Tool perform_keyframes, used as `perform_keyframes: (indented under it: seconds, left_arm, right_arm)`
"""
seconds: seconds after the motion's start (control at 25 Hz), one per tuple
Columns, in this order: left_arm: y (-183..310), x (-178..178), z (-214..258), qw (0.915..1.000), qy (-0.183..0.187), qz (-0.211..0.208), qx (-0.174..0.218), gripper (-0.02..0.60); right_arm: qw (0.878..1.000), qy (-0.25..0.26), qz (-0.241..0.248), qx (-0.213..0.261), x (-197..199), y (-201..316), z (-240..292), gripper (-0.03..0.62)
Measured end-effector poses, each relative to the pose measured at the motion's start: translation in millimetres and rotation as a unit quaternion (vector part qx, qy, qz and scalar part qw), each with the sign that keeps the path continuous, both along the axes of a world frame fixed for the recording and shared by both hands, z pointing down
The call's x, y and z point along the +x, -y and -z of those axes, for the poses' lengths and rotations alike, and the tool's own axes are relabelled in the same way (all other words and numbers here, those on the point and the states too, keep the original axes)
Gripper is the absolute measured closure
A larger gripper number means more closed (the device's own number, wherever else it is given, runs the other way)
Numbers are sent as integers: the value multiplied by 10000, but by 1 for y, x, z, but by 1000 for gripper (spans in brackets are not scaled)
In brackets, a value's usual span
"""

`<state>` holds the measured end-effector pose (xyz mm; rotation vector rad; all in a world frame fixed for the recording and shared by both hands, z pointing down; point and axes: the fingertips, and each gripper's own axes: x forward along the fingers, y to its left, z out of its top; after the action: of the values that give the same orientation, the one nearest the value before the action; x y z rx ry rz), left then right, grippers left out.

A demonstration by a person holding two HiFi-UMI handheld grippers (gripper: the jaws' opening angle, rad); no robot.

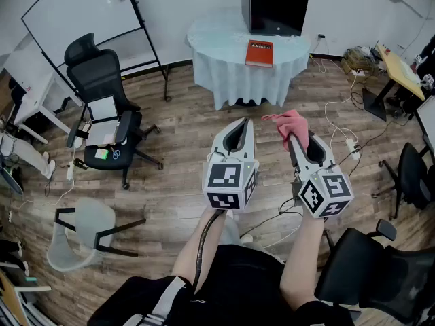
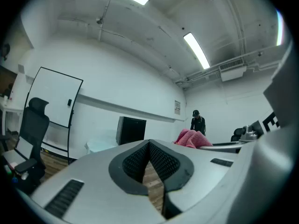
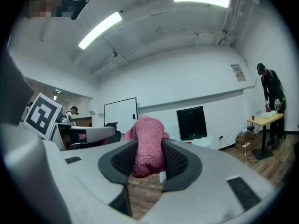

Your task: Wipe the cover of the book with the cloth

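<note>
A red book (image 1: 259, 53) lies on the round table (image 1: 217, 43) with a pale cloth cover, far ahead of both grippers. My right gripper (image 1: 293, 138) is shut on a pink cloth (image 1: 291, 123), which bunches up past its tips; in the right gripper view the pink cloth (image 3: 147, 146) fills the gap between the jaws. My left gripper (image 1: 242, 123) is held beside it, shut and empty; in the left gripper view the left gripper (image 2: 149, 146) has its tips meeting. Both are held in the air over the wooden floor.
A black box-like monitor (image 1: 274, 5) stands on the table behind the book. A black office chair (image 1: 105, 107) and a whiteboard (image 1: 81, 12) are at left, a grey chair (image 1: 85, 233) lower left, another black chair (image 1: 370, 270) at right. Cables (image 1: 340, 131) lie on the floor.
</note>
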<state>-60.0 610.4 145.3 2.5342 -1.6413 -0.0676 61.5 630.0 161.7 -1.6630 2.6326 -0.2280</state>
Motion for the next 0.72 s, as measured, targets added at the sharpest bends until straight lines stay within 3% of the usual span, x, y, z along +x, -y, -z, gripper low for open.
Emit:
perform_keyframes:
  seconds: [0.12, 0.44, 0.72]
  left_arm:
    - [4, 7, -2, 9997, -217, -62, -63, 569]
    - [31, -1, 6, 9998, -199, -45, 4, 569]
    - [85, -35, 16, 9997, -158, 159, 50, 569]
  right_arm:
    - [9999, -99, -18, 27, 8, 5, 5, 448]
    - [9999, 109, 15, 96, 3, 37, 13, 445]
    - [9991, 370, 113, 192, -20, 96, 26, 445]
